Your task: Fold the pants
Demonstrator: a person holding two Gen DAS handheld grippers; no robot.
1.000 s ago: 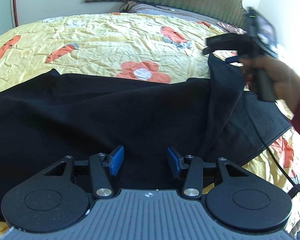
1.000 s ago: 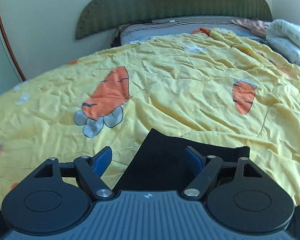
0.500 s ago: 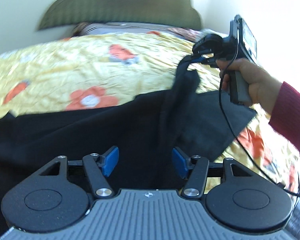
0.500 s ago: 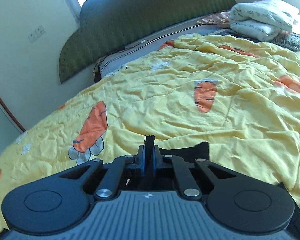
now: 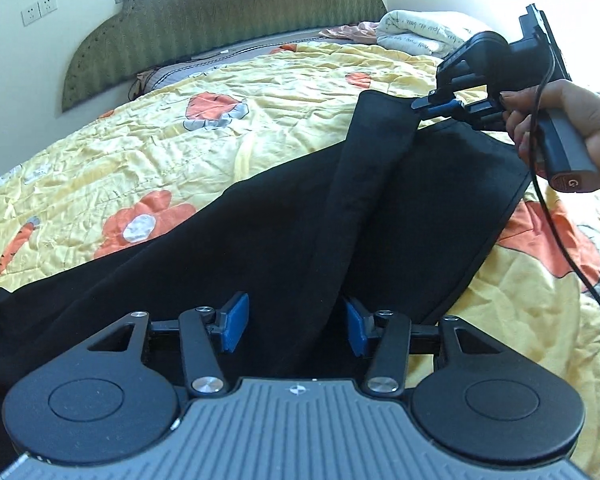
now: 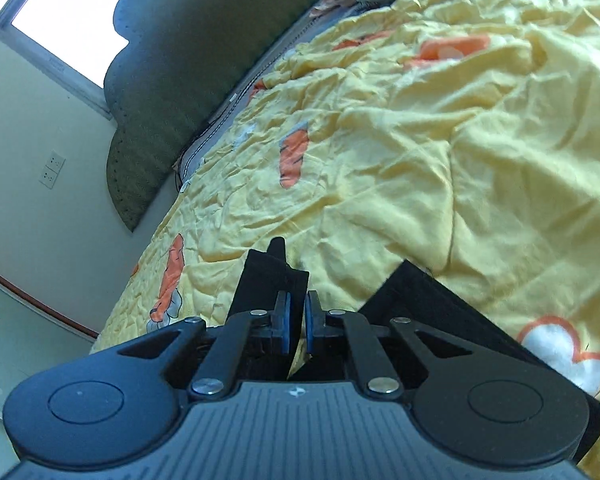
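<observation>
Only in the left wrist view was the whole spread of the black pants (image 5: 260, 248) taken in: they were laid across the yellow quilt (image 5: 148, 148) of the bed, running from the lower left of the frame up toward the right. In that same view the right gripper (image 5: 422, 105) was seen from outside, held by a hand (image 5: 568, 124) at the upper right, with a black cable (image 5: 560, 224) trailing down from it. One strip of the pants was drawn up taut from the main cloth to the tip of that gripper, raised above the flat part lying on the quilt beneath it. The left gripper (image 5: 294, 326) was seen with its blue pads (image 5: 234, 322) set wide apart, the black cloth lying between and below them; nothing was pinched.

The right wrist view, strongly tilted, offered what the other could not: the right gripper (image 6: 296, 326) at close range, its pads (image 6: 283, 326) brought nearly together, a narrow gap left showing. A stiff black edge of the pants (image 6: 268, 280) stood up at and beyond the pads, and a second black fold (image 6: 432, 300) lay to the right on the quilt (image 6: 420, 160). From this view alone the grip could not be confirmed; the taut strip in the left view showed the cloth to be held.

The pants appeared plain, dark and matte, with few creases. A green headboard (image 5: 228, 16) and a window (image 6: 72, 28) were shown behind the bed, and bundled white bedding (image 5: 416, 30) at its far corner.
</observation>
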